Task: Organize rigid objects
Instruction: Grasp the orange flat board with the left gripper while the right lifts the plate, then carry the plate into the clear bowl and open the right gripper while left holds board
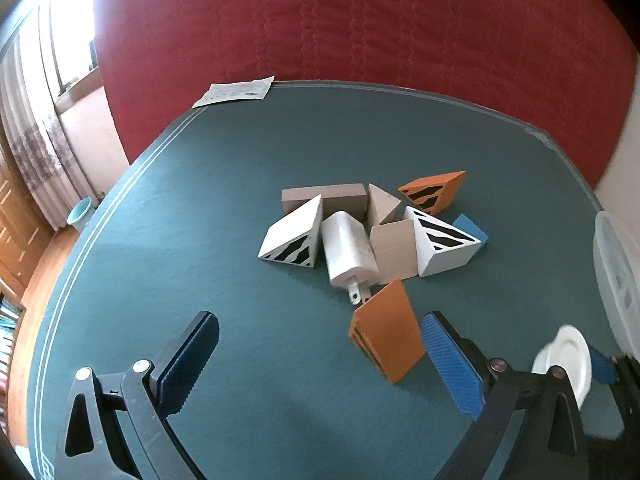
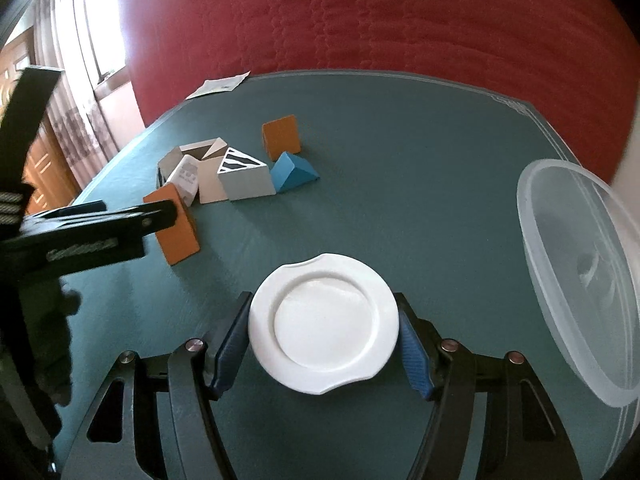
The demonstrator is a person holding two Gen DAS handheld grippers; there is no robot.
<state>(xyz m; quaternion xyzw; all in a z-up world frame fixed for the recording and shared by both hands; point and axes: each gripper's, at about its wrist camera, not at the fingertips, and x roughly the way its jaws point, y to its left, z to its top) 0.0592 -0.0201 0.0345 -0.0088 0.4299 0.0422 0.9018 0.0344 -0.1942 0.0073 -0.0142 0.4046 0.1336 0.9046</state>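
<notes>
A pile of wooden blocks lies mid-table: white striped wedges (image 1: pixel 292 238), plain wood pieces (image 1: pixel 325 197), a white charger plug (image 1: pixel 349 254), a blue wedge (image 2: pixel 294 172) and an orange striped wedge (image 1: pixel 434 191). A nearer orange block (image 1: pixel 386 330) leans just inside my left gripper's right finger. My left gripper (image 1: pixel 320 360) is open and empty around it. My right gripper (image 2: pixel 324 328) is shut on a small white plate (image 2: pixel 324 322), held by its rim, above the table. The plate also shows in the left wrist view (image 1: pixel 566 356).
A clear plastic container (image 2: pixel 580 272) stands at the table's right edge. A paper sheet (image 1: pixel 236 91) lies at the far left corner. The green table mat (image 1: pixel 200 200) ends at a red quilted bed behind. The left gripper (image 2: pixel 80 232) crosses the right wrist view.
</notes>
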